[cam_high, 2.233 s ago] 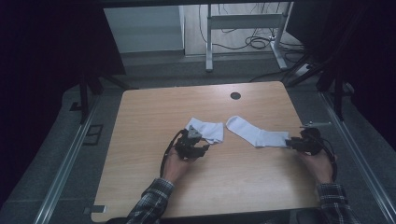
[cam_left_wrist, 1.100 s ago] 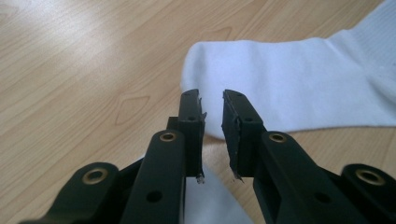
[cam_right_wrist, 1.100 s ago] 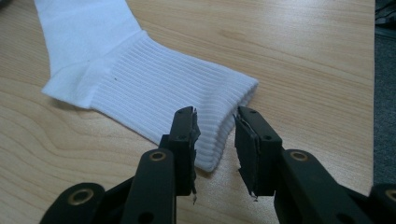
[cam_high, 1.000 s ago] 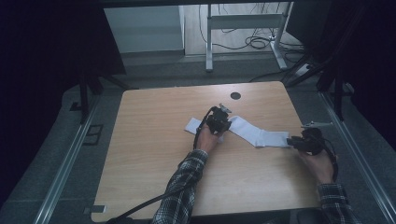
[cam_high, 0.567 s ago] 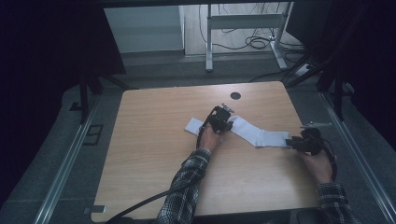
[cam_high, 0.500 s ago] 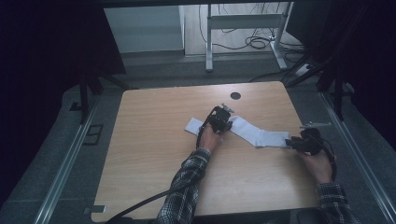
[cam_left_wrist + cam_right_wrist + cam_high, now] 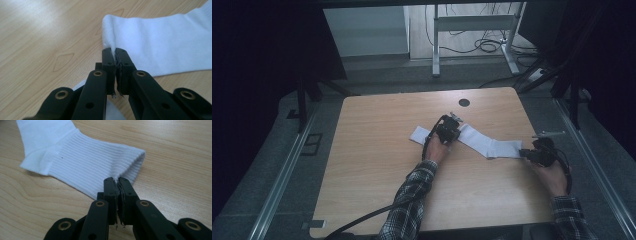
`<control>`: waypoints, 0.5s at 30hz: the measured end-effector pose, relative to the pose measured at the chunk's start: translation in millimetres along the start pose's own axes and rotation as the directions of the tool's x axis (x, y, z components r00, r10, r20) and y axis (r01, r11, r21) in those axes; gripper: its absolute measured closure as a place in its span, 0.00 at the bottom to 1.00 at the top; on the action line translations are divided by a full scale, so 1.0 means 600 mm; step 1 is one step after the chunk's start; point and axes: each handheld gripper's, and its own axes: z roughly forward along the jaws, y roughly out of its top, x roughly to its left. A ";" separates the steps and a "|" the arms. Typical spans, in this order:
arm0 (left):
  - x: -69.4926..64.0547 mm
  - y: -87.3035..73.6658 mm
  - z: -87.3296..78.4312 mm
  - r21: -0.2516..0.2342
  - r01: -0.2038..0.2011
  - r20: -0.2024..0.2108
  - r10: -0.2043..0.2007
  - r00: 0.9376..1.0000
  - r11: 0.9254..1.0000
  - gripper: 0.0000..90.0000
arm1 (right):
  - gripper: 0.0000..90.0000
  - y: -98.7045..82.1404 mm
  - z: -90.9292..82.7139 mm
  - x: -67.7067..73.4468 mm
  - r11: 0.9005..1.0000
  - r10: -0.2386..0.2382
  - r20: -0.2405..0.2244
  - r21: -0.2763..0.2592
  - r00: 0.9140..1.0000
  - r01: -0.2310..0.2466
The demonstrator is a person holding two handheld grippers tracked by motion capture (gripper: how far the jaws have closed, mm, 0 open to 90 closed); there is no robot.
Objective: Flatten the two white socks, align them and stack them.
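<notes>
Here we have a white sock (image 7: 492, 145) lying flat on the wooden table (image 7: 377, 150), stretched from about the table's centre out toward three o'clock. Its smooth toe end sits near the centre, and its ribbed cuff (image 7: 100, 167) points to the right edge of the table. In the high view we see our left gripper (image 7: 448, 131) at the sock's toe end, at roughly nine o'clock from the sock's middle. In the left gripper view its two black jaws have just been closing and now stand pressed together, pinching a fold of the sock's toe edge (image 7: 110, 42) between the pads. The cloth rises in a small ridge right where the pads meet. Our right gripper (image 7: 532, 153) sits at the cuff end, at three o'clock from the sock's middle. In the right gripper view its jaws have likewise just been closing and now clamp the rim of the ribbed cuff, with the cuff's opening just past the tips. A second white sock (image 7: 419, 134) lies at nine o'clock from our left gripper, partly under it, and we cannot tell whether the two socks touch. A round dark hole (image 7: 464, 102) marks the table at about twelve o'clock. Our plaid sleeves (image 7: 412, 200) come in from six o'clock.
</notes>
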 end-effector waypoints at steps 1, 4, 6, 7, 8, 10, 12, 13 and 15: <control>-0.002 0.000 -0.003 -0.005 0.001 0.002 -0.001 1.000 1.000 0.96 | 0.95 0.000 -0.001 0.000 1.000 -0.003 0.000 -0.005 1.000 0.003; -0.008 -0.001 -0.016 -0.015 -0.005 0.006 0.005 1.000 1.000 0.96 | 0.95 0.002 -0.006 0.003 1.000 -0.010 0.002 -0.006 1.000 0.010; -0.010 -0.003 -0.026 -0.025 -0.008 0.009 0.008 1.000 1.000 0.96 | 0.95 0.004 -0.009 0.006 1.000 -0.016 0.005 -0.013 1.000 0.016; -0.011 -0.004 -0.031 -0.028 -0.011 0.010 0.011 1.000 1.000 0.96 | 0.95 0.005 -0.011 0.007 1.000 -0.020 0.003 -0.019 1.000 0.020; -0.012 -0.006 -0.035 -0.032 -0.011 0.012 0.011 1.000 0.999 0.96 | 0.95 0.006 -0.013 0.009 0.999 -0.023 0.001 -0.024 1.000 0.023; -0.011 -0.009 -0.044 -0.040 -0.013 0.015 0.013 1.000 0.999 0.96 | 0.95 0.008 -0.017 0.013 0.999 -0.030 0.003 -0.037 1.000 0.030; -0.010 -0.014 -0.055 -0.050 -0.012 0.020 0.013 1.000 0.999 0.96 | 0.95 0.010 -0.021 0.018 0.998 -0.039 0.000 -0.043 0.999 0.039; -0.009 -0.016 -0.060 -0.052 -0.011 0.019 0.012 1.000 0.999 0.96 | 0.95 0.011 -0.023 0.021 0.998 -0.045 -0.002 -0.048 0.999 0.044; -0.007 -0.019 -0.068 -0.058 -0.010 0.018 0.011 1.000 0.998 0.96 | 0.95 0.013 -0.026 0.028 0.997 -0.055 -0.005 -0.057 0.998 0.055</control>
